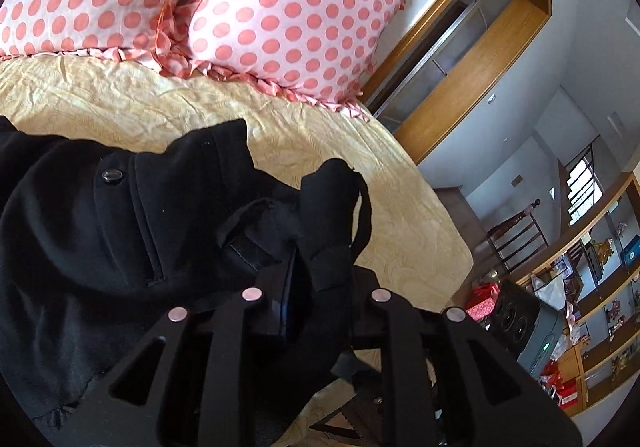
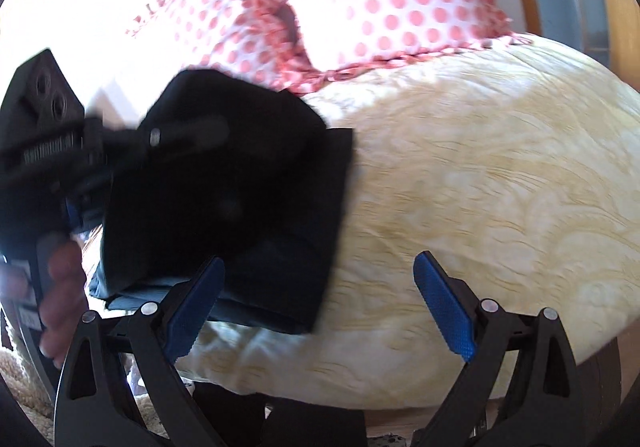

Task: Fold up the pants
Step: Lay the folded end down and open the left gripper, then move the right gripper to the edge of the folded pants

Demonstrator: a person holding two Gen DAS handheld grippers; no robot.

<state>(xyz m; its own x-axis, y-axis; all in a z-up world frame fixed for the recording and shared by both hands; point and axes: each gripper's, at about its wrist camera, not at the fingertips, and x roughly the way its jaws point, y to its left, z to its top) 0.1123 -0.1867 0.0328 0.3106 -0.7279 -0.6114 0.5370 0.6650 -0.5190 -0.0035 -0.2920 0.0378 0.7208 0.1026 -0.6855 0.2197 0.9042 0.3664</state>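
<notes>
While the yellow patterned bedspread [image 2: 480, 175] fills most of both views, its near edge drops out of sight below the right gripper's frame, and the whole right-wrist picture is smeared and washed out at top left. On it lie the black pants [image 1: 100, 231], bunched on the left in the left-wrist view, button [image 1: 112, 175] showing, their lower left lost at the lens edge; in the right-wrist view they read as a dark folded slab left of centre, detail swallowed by blur. Behind them, two pink polka-dot pillows [image 1: 296, 7] lean together at the head of the bed, the left one cut off by the frame. To the right in the left-wrist view, wooden shelves [image 1: 600, 311] hold clutter too small to name. Now the left gripper [image 1: 316, 267]: a fold of black cloth sits between its fingers and drapes over them, hiding the pads, jaws narrowly apart, so a firm pinch can't be confirmed. The right gripper [image 2: 316, 307] stands wide open above the bedspread, blue pads [image 2: 444, 307] bare, its left finger just over the pants' near edge, nothing held. At far left, a person's fingers [image 2: 60, 287] wrap the other gripper's handle, half cut off.
</notes>
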